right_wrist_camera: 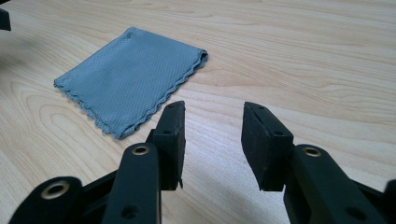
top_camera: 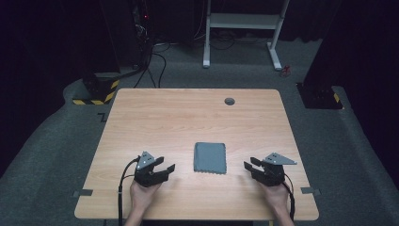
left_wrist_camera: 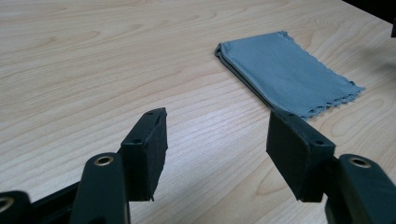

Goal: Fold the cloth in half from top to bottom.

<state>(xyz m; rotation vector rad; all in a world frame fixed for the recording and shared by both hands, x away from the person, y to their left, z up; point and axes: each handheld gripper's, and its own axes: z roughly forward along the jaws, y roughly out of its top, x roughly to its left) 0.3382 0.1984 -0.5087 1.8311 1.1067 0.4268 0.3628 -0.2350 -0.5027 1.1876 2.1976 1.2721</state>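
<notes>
Cloth (top_camera: 210, 157) of grey fabric lies folded flat into a rectangle on the wooden counter (top_camera: 179, 117), toward the near edge and about midway between the two hands. In the left gripper view the cloth (left_wrist_camera: 285, 74) shows a folded edge along its near side and a wavy, scalloped hem at its right end. In the right gripper view the cloth (right_wrist_camera: 128, 79) has that scalloped hem running along the side nearest the jaws.

The left tongs (top_camera: 168, 167) rest on the counter to the left of the cloth, near it but apart, with jaws spread wide and nothing between them; in their own view the left tongs (left_wrist_camera: 217, 140) frame bare wood, with the cloth ahead and to the right. The right tongs (top_camera: 250, 165) sit to the right of the cloth, also apart from it, jaws released and empty; in their own view the right tongs (right_wrist_camera: 212, 135) point at bare wood just beside the cloth's hem.

Farther off, a small round grey grommet (top_camera: 229, 101) is set in the counter near its far edge. Beyond the counter, a white frame (top_camera: 242, 21) stands on the dark carpeted floor (top_camera: 56, 132).
</notes>
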